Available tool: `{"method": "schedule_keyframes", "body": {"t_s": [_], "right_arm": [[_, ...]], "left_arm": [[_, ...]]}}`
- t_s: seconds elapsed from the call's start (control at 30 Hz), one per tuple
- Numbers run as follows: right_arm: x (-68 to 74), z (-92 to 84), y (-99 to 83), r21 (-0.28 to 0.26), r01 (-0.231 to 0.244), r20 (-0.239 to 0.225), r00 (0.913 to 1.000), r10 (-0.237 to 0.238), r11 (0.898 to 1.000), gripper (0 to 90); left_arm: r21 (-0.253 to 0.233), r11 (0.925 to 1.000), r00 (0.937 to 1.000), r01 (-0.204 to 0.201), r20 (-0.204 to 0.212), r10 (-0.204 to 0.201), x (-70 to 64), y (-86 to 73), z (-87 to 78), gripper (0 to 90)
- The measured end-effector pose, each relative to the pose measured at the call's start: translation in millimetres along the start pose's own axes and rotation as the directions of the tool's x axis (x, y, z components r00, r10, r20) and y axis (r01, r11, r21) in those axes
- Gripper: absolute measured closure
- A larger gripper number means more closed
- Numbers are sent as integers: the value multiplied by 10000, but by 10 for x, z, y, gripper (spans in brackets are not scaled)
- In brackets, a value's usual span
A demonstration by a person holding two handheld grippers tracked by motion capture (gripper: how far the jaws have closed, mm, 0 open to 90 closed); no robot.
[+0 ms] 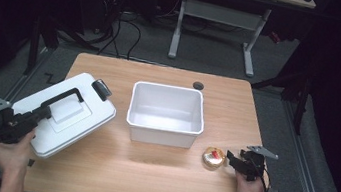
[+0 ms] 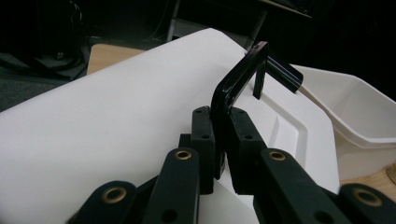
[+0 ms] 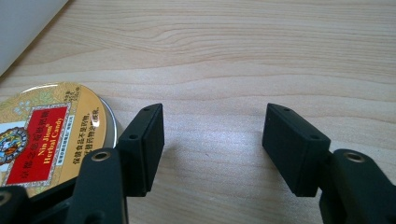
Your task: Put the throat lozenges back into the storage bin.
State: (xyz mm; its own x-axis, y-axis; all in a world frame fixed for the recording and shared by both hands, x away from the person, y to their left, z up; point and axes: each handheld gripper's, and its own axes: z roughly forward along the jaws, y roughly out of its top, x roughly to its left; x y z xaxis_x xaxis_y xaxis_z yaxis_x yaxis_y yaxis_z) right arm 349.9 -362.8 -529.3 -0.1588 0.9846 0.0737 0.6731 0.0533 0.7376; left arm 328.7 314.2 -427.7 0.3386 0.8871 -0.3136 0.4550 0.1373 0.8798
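The right gripper [image 3: 212,149] holds its fingers [image 3: 144,147] apart beside a gold tin [image 3: 44,133].

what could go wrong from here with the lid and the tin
The left tongs pinch only the thin black handle of the white plastic lid, which hangs tilted over the wooden table's left edge; it could swing or slip off. The right tongs stand open beside the round gold tin, so closing now would likely miss it.

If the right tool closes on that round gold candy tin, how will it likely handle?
The tin lies flat on the table, so it should slide, not roll. Its glossy metal rim may slip between the pads. It looks small, probably light and rigid.
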Motion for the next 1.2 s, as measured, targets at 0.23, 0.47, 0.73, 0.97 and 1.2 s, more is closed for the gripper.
{"method": "schedule_keyframes", "body": {"t_s": [0.23, 0.47, 0.73, 0.97, 1.2], "right_arm": [[1, 0, 0, 2, 18, 13, 10000, -18, 10000, 390], [0, 0, 0, -1, 6, 3, 10000, -6, 10000, 390], [2, 0, 0, 3, 8, 13, 10000, -8, 10000, 390], [4, -1, 1, 25, 11, 24, 10000, -11, 10000, 390], [5, -1, 1, 29, 14, 31, 10000, -15, 10000, 390]], "left_arm": [[298, 9995, 9991, 112, -423, -99, 52, -162, 151, 827], [496, 9986, 9975, 174, -687, -139, 61, -266, 316, 827], [581, 9979, 9966, 278, -794, -231, 25, -356, 518, 827], [700, 9974, 9963, 172, -854, -112, -20, -395, 653, 827], [690, 9973, 9955, 251, -934, -186, -22, -440, 719, 827]]}}
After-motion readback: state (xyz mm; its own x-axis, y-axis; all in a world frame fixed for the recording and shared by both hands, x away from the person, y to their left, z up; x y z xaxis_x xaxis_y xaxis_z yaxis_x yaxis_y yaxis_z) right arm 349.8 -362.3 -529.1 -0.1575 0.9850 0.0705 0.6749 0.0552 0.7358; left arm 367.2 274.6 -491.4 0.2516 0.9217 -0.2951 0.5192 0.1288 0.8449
